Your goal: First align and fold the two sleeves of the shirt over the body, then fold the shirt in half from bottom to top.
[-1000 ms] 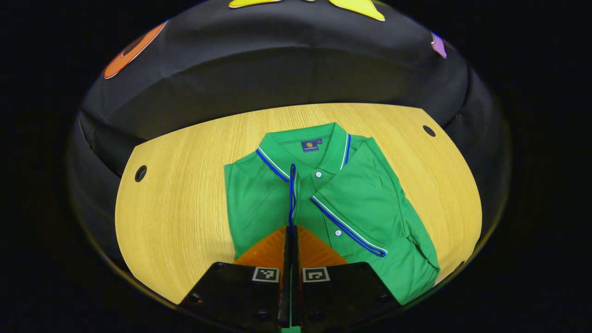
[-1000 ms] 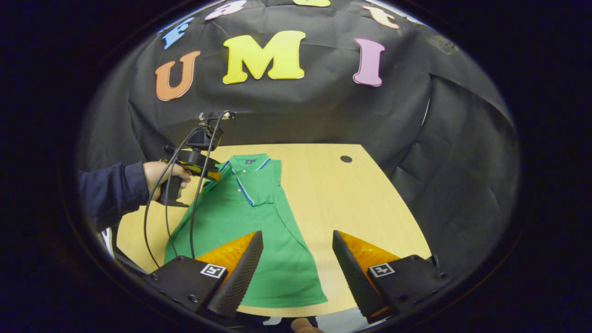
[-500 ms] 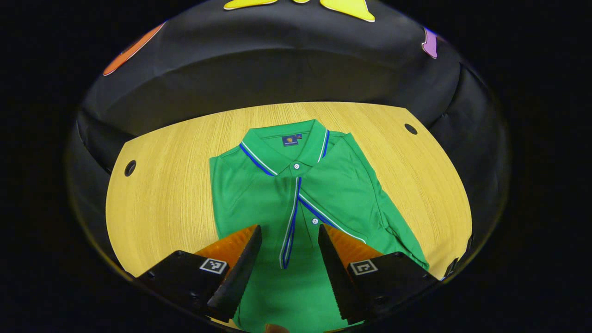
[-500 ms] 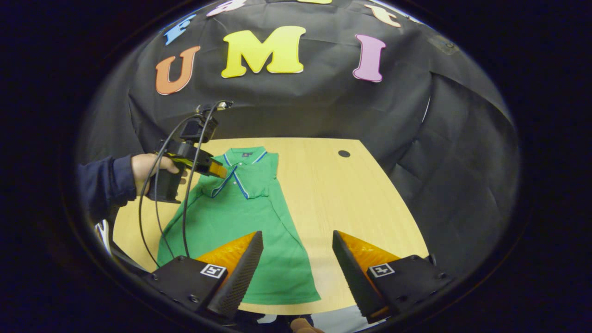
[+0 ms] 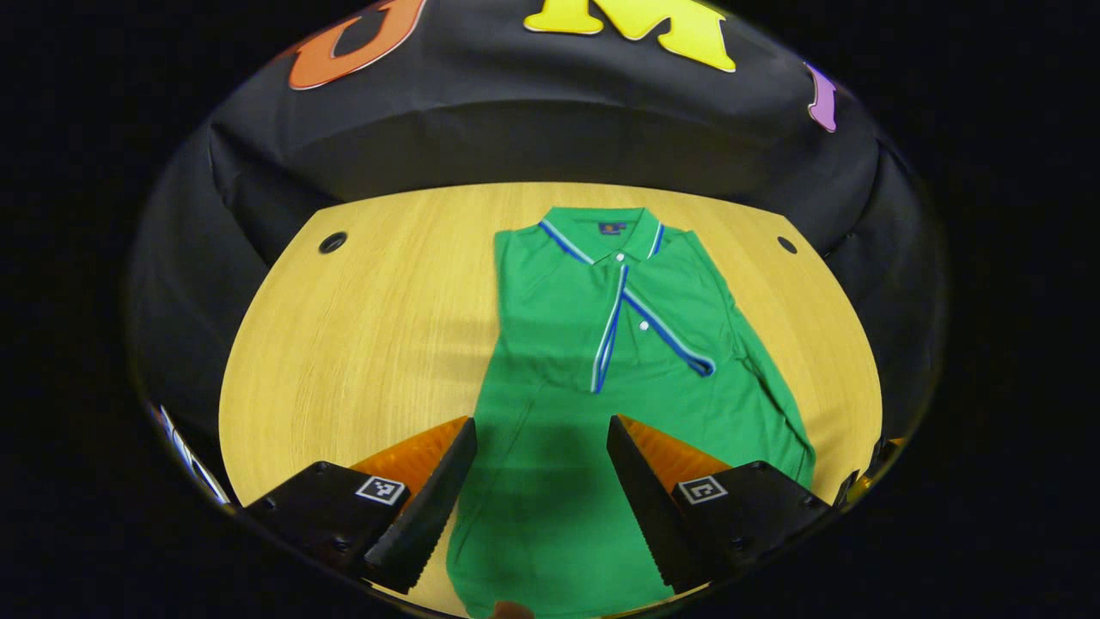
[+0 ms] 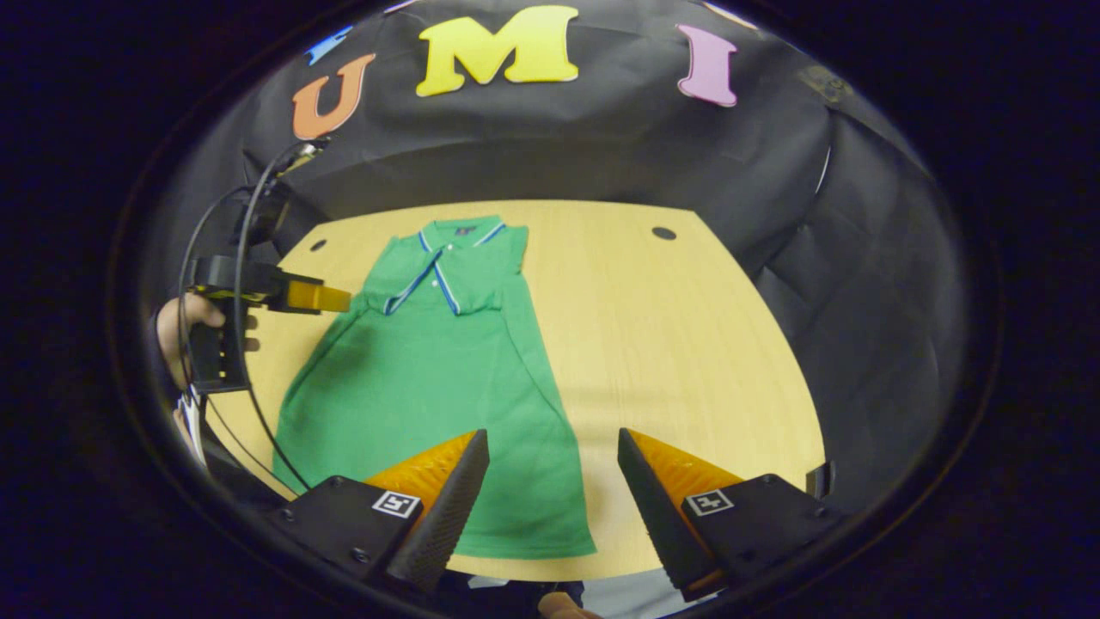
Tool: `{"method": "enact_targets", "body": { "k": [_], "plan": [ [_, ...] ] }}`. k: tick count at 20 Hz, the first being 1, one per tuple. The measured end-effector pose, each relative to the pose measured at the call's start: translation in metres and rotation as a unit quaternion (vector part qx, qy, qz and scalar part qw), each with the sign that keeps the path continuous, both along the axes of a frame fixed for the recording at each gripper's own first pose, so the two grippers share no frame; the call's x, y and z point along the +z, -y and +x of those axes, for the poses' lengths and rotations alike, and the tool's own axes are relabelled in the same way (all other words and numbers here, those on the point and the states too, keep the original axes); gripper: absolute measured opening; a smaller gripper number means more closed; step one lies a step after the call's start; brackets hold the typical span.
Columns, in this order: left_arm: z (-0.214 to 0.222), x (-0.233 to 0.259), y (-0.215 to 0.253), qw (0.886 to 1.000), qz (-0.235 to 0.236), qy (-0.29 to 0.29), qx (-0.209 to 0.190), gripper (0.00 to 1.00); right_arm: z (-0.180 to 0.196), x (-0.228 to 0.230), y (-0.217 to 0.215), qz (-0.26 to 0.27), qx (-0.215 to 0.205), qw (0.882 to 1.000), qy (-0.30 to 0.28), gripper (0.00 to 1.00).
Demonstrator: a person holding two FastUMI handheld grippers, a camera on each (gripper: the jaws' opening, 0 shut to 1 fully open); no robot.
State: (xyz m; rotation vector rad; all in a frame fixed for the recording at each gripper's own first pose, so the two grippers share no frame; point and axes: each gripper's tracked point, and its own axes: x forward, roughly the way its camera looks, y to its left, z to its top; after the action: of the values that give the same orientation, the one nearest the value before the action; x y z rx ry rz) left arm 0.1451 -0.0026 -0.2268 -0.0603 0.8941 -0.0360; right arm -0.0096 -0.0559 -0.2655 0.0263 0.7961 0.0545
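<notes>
My left gripper point(image 5: 540, 430) hangs above the lower body of the shirt point(image 5: 601, 413) with its two fingers spread apart and nothing between them; in the right gripper view I see it off to the side point(image 6: 322, 298), clear of the cloth, held by one hand point(image 6: 193, 322) with cables looping off it. My right gripper point(image 6: 553, 443) is likewise wide apart and empty, poised over the near hem at the shirt's right edge.

I count one shirt point(image 6: 430, 378), green, lying flat on the surface point(image 5: 361, 344) with its collar point(image 5: 603, 236) toward the booth's far wall and its hem toward me. Two sleeves are folded in over the chest: the left sleeve point(image 5: 559, 318) and the right sleeve point(image 5: 687, 301), their striped cuff edges meeting in a V below the collar. I count two white buttons on the placket, one near the collar point(image 5: 620, 257) and one lower point(image 5: 643, 326). The body is not yet folded up.

The surface point(image 6: 687, 344) is pale wood, and I count two round cable holes at its far corners in the left gripper view, one on the left point(image 5: 333, 242) and one on the right point(image 5: 786, 244). The shirt lies between them, nearer the right-hand one. I see no containers on the surface
</notes>
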Motion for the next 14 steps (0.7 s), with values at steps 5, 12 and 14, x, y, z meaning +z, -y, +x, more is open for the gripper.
{"method": "enact_targets", "body": {
  "k": [5,12,14],
  "plan": [
    [-0.074,-0.044,-0.034,0.997,0.004,-0.058,0.042,0.99,-0.015,-0.055,-0.005,0.010,0.010,0.997,-0.081,0.96],
    [-0.144,-0.073,-0.022,0.989,-0.004,-0.141,0.048,0.99,-0.041,-0.100,-0.006,0.011,-0.003,0.986,-0.165,0.94],
    [-0.142,-0.066,-0.011,0.988,-0.004,-0.148,0.041,0.99,-0.047,-0.107,-0.006,0.012,-0.009,0.983,-0.180,0.96]
  ]
}}
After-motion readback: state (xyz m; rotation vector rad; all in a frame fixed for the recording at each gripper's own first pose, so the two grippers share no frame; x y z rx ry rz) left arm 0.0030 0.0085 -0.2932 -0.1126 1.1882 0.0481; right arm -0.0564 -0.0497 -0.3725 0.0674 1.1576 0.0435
